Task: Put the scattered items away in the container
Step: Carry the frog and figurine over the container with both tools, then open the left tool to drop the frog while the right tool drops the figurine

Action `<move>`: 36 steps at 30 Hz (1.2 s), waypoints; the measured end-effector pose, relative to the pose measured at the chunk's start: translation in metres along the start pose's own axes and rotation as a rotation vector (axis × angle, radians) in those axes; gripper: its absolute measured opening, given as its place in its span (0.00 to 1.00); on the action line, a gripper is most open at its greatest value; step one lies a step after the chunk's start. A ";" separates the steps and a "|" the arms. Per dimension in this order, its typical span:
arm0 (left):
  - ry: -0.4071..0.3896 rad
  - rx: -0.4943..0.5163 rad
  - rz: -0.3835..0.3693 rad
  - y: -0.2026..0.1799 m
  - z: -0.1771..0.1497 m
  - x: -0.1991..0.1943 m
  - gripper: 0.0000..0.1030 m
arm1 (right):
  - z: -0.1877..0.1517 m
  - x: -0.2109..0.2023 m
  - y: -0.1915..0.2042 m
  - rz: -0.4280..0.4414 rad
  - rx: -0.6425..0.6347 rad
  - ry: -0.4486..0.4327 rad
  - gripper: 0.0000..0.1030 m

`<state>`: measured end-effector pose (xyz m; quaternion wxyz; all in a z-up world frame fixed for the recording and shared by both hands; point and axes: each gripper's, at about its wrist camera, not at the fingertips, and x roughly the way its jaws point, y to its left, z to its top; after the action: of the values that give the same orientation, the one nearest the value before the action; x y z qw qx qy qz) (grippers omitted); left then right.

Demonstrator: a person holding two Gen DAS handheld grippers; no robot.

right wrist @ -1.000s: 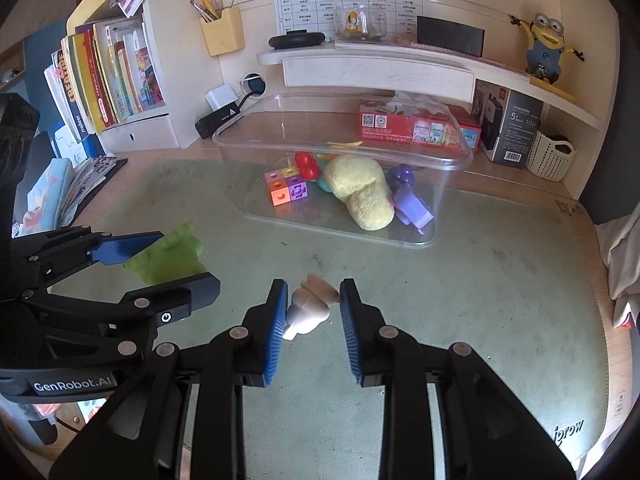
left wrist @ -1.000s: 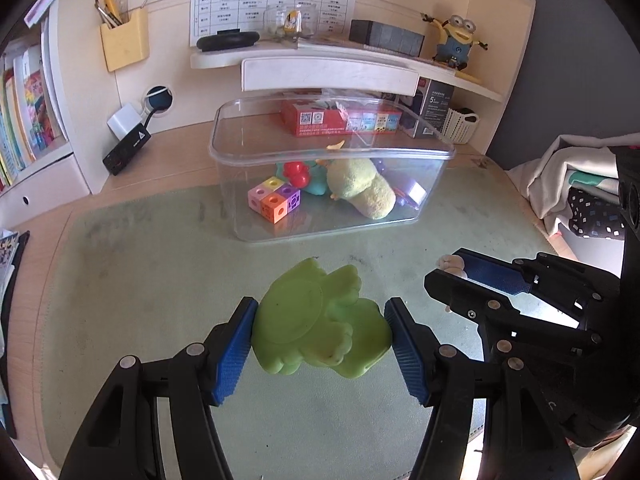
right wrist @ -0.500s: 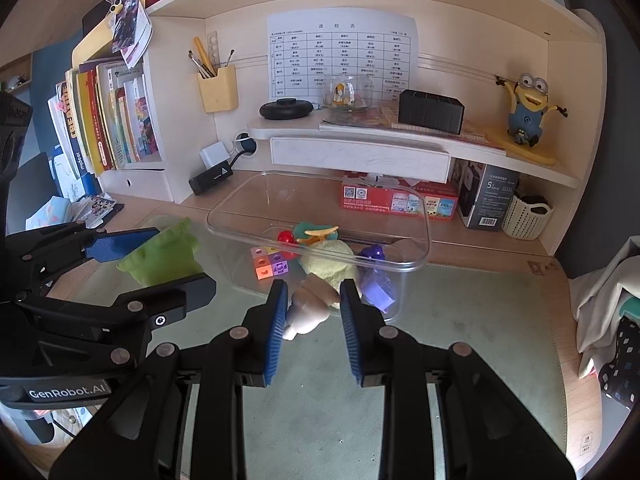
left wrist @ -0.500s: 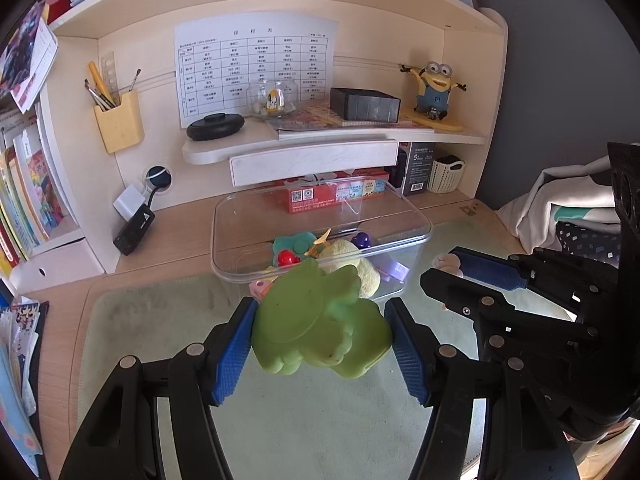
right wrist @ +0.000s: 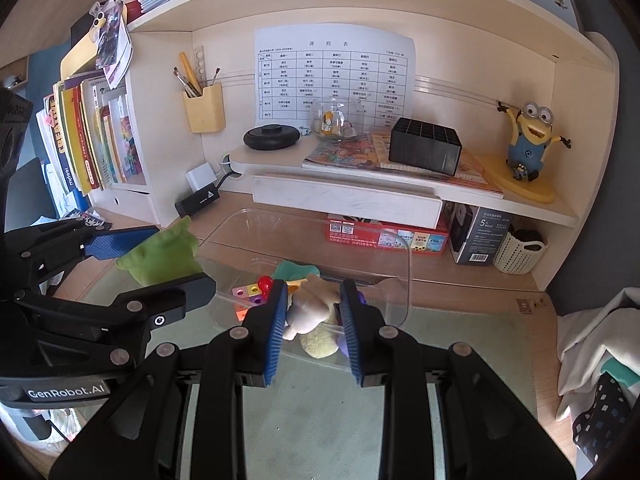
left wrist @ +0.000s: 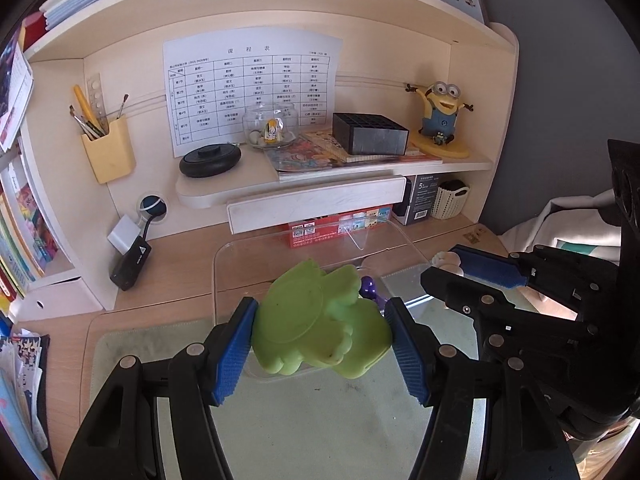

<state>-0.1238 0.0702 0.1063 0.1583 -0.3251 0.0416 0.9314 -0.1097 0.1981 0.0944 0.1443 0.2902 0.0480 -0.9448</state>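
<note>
My left gripper [left wrist: 322, 332] is shut on a green soft toy [left wrist: 316, 320], held above the near edge of a clear plastic container [left wrist: 224, 256]. My right gripper [right wrist: 313, 316] is shut on a small beige toy [right wrist: 302, 312], held just over the container's [right wrist: 406, 264] near rim. Inside the container lie coloured cubes [right wrist: 248, 296], a red ball [right wrist: 264, 282], a yellow plush [right wrist: 318, 342] and a purple toy [left wrist: 367, 286]. The left gripper and green toy [right wrist: 164, 254] show at the left of the right wrist view. The right gripper [left wrist: 460, 272] shows at the right of the left wrist view.
A green mat [right wrist: 340, 404] covers the desk front. Behind the container stand a red box [right wrist: 360, 234], a low shelf with drawer [right wrist: 344, 200], a black adapter [left wrist: 130, 262] and a white basket [right wrist: 516, 250]. Books [right wrist: 88, 140] stand left; clothes [right wrist: 596, 344] lie right.
Both grippers have risen and moved forward toward the container with their toys still held. The container now lies directly beneath and ahead of both sets of fingers.
</note>
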 end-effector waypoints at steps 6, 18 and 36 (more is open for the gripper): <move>0.014 -0.015 -0.015 0.007 0.022 0.011 0.59 | 0.022 0.007 -0.006 -0.033 -0.007 -0.018 0.23; 0.084 -0.040 -0.008 0.020 0.042 0.047 0.59 | 0.044 0.042 -0.021 -0.027 0.003 0.038 0.23; 0.281 -0.061 0.047 0.035 0.047 0.126 0.60 | 0.049 0.123 -0.040 -0.047 0.031 0.211 0.24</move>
<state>-0.2561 0.0789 0.0637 0.1192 -0.4558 0.0425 0.8810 -0.2449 0.1976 0.0659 0.1118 0.3891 0.0550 -0.9127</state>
